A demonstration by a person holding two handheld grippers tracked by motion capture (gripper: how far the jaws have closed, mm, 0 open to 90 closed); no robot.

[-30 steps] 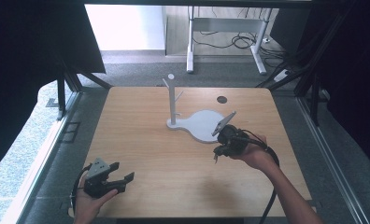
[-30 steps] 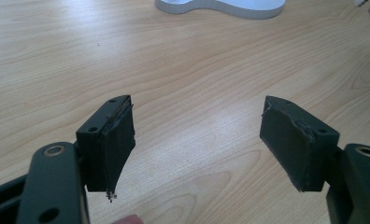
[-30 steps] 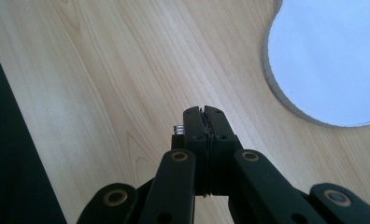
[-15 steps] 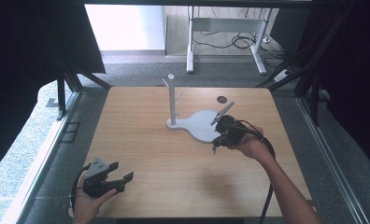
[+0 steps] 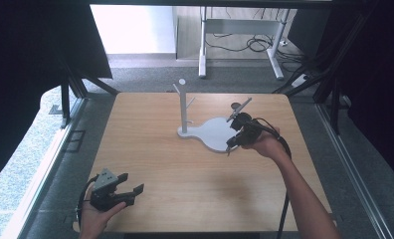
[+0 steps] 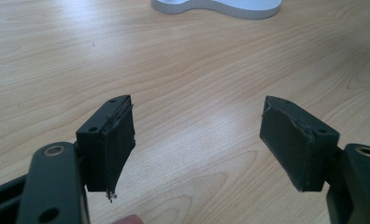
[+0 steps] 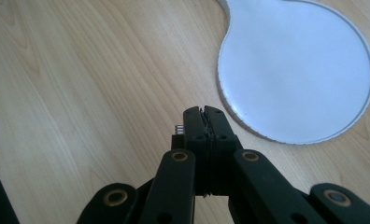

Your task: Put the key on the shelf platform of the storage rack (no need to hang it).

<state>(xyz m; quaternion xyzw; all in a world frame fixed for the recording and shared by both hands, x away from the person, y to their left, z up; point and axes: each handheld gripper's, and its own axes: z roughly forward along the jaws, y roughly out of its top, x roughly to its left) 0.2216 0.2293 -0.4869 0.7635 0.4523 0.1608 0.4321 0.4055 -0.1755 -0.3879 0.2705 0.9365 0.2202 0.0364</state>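
While hovering at the near rim of the stand (image 5: pixel 205 132), points down and to the left with both jaws pressed flat together: right gripper (image 5: pixel 229 148), carried by the right hand (image 5: pixel 264 144). Black cable (image 5: pixel 284 164) trailing back along the forearm. In the right gripper view, the same closed tips (image 7: pixel 204 112) low above the bare wood of the table (image 7: pixel 80 70), just beside the round white base (image 7: pixel 295 70) of the stand. Whether touching the rim or a little apart from it, cannot tell. Clamped on no thing, only pad against pad.

At the near left corner of the table (image 5: pixel 185 184), well apart from the stand: left gripper (image 5: pixel 132 182), in the left hand (image 5: pixel 93 219). Jaws wide apart, pointing toward the right side of the table. In the left gripper view, two black pads (image 6: pixel 113 140) spread open with only wood between them; covering a little worn at the edges of both. At the very top of that view, the white edge of the stand (image 6: pixel 220 5).

About the stand itself: placed near the middle of the table, somewhat toward the far side. Flat base, narrow at the left and wide and round at the right. On the narrow end, an upright post (image 5: pixel 183 107) with short pegs (image 5: pixel 190 101) slanting upward and a small round top.
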